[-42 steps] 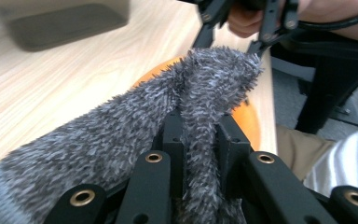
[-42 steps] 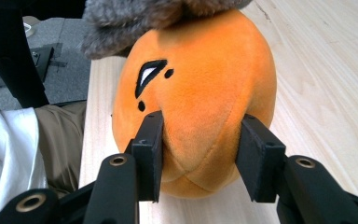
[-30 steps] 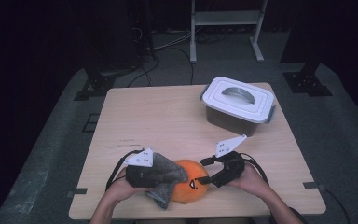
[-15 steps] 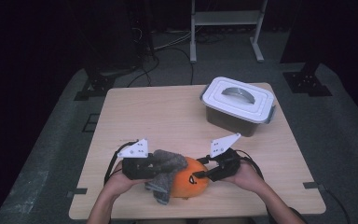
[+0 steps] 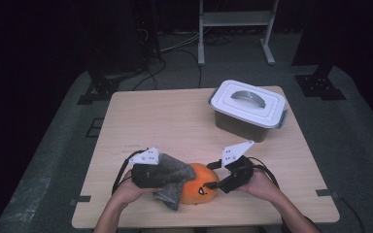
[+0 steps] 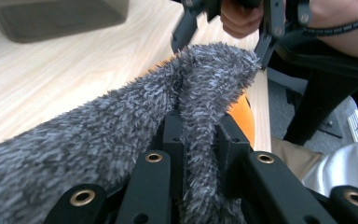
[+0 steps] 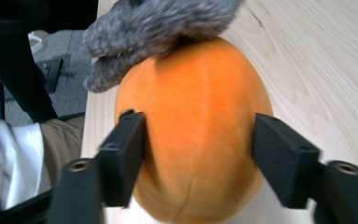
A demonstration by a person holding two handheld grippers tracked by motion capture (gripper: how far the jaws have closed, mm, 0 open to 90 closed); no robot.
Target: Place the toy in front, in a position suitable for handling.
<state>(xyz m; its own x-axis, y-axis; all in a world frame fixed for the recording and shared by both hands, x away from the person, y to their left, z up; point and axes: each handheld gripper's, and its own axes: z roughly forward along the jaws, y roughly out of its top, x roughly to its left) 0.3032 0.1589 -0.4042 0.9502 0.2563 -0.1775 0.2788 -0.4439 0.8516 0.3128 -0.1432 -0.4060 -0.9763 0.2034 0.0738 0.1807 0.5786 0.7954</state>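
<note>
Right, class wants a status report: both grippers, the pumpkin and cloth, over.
Left hand-held gripper shut on fuzzy grey cloth. Right hand-held gripper straddling round orange plush pumpkin, just opened. Cloth drapes pumpkin.

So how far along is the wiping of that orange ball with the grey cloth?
Mid-job, it seems. Done: the left gripper is shut on the grey cloth, which is draped over the orange ball. In hand: the right gripper straddles the ball; its jaws have just been opening, the left pad close or touching, the right one apart. Left: wiping the uncovered side. The lidded box sits untouched.
</note>
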